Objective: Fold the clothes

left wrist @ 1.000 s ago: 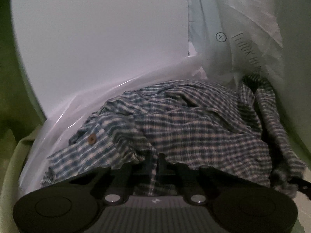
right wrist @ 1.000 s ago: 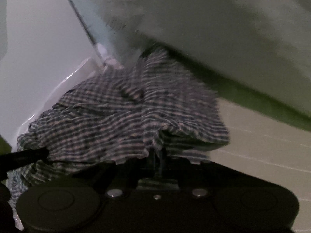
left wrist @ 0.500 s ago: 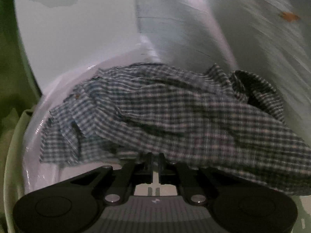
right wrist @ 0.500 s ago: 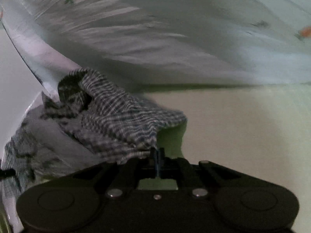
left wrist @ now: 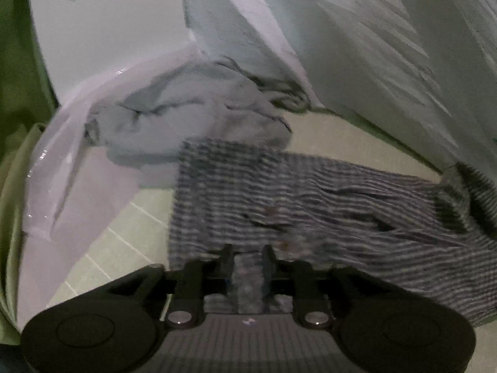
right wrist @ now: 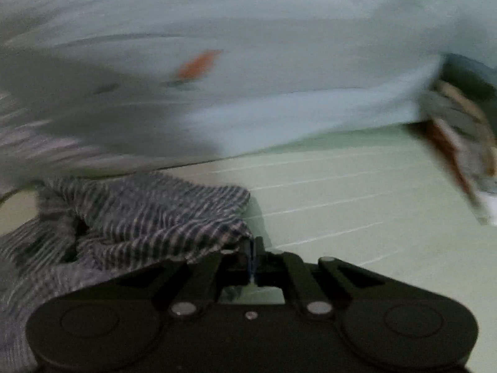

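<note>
Spreading across the top of both views: a pale blue-white draped sheet with small orange marks, blurred in the right wrist view. Below it, a pale green striped bed surface. Lying on that surface, a blue-and-white checked cotton shirt, stretched wide across the left wrist view and bunched at the lower left of the right wrist view. Behind the shirt, toward the upper left of the left wrist view, a crumpled grey-blue garment resting on a glossy translucent plastic bag. Nearest the left camera, the black left gripper, jaws a little apart and clamped on a bunched fold of shirt edge. Nearest the right camera, the black right gripper, jaws pressed together on the shirt's corner.
</note>
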The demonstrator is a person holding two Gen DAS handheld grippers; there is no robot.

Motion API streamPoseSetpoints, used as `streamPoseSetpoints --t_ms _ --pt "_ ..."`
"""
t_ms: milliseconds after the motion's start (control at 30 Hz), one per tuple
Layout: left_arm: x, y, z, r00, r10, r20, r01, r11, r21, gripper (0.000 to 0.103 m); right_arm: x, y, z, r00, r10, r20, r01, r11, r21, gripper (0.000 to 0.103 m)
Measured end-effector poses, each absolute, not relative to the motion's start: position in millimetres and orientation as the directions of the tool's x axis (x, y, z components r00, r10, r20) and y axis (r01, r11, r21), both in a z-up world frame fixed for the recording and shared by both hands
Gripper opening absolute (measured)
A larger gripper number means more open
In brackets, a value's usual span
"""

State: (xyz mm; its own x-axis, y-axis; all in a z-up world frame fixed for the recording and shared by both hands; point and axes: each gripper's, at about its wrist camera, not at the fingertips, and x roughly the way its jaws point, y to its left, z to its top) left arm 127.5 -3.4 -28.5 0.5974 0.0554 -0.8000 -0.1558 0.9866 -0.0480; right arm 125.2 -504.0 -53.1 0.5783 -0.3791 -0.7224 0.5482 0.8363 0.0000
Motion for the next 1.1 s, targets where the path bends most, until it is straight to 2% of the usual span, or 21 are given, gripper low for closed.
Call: streamPoseSetpoints --t_ms 33,100,133,200,333,467,533,633,667,700,733,767,967,1100 --pt "128 -8 -31 0.595 0.05 -0.802 -0.142 0.989 -0.044 0.034 121 -506 -53 0.574 -0.384 -0.724 0.564 0.826 0.009 0.015" --pt "128 -16 -36 0.59 0.039 -0.807 -0.116 0.993 -0.037 0.04 113 -511 -53 0.564 -0.393 -0.727 0.595 0.803 0.027 0.049" --pt "131 -21 -40 0.583 0.036 -0.812 -0.111 0.993 -0.036 0.042 109 -514 -52 0.559 -0.397 -0.728 0.61 0.792 0.036 0.053" --pt "138 -29 -49 0.562 0.029 -0.826 -0.099 0.995 -0.033 0.044 100 -509 -54 0.552 -0.389 -0.738 0.63 0.774 0.064 0.052" --pt "152 -35 -69 0.519 0.012 -0.855 -0.049 0.999 -0.016 0.046 87 -474 -68 0.578 -0.272 -0.769 0.621 0.758 0.198 0.055" --pt "163 -33 -86 0.479 -0.013 -0.878 -0.028 0.999 -0.03 0.048 110 -432 -88 0.6 -0.13 -0.789 0.552 0.781 0.291 0.064" --pt "167 -30 -91 0.457 -0.022 -0.889 -0.031 0.999 -0.041 0.05 119 -413 -96 0.583 -0.093 -0.807 0.525 0.801 0.287 0.065" --pt "167 -32 -90 0.457 -0.022 -0.889 -0.002 1.0 -0.026 0.051 127 -391 -105 0.554 -0.068 -0.83 0.498 0.826 0.265 0.06" --pt "166 -33 -89 0.459 -0.019 -0.888 0.01 1.0 -0.016 0.051 129 -386 -106 0.553 -0.06 -0.831 0.48 0.838 0.259 0.049" --pt "164 -34 -89 0.462 -0.016 -0.887 0.013 1.0 -0.011 0.051 131 -382 -107 0.552 -0.051 -0.832 0.461 0.85 0.254 0.022" --pt "162 -35 -88 0.462 -0.015 -0.887 0.008 1.0 -0.012 0.051 133 -378 -109 0.551 -0.043 -0.833 0.443 0.862 0.248 0.006" --pt "160 -35 -87 0.463 -0.013 -0.886 0.002 1.0 -0.014 0.051 131 -378 -109 0.551 -0.047 -0.833 0.434 0.869 0.238 0.0" --pt "136 -39 -78 0.478 0.001 -0.878 -0.022 1.0 -0.011 0.052 92 -402 -112 0.549 -0.135 -0.825 0.456 0.875 0.161 0.0" --pt "118 -43 -76 0.486 0.028 -0.874 -0.057 0.998 0.0 0.062 58 -449 -120 0.503 -0.172 -0.847 0.556 0.815 0.165 0.001"
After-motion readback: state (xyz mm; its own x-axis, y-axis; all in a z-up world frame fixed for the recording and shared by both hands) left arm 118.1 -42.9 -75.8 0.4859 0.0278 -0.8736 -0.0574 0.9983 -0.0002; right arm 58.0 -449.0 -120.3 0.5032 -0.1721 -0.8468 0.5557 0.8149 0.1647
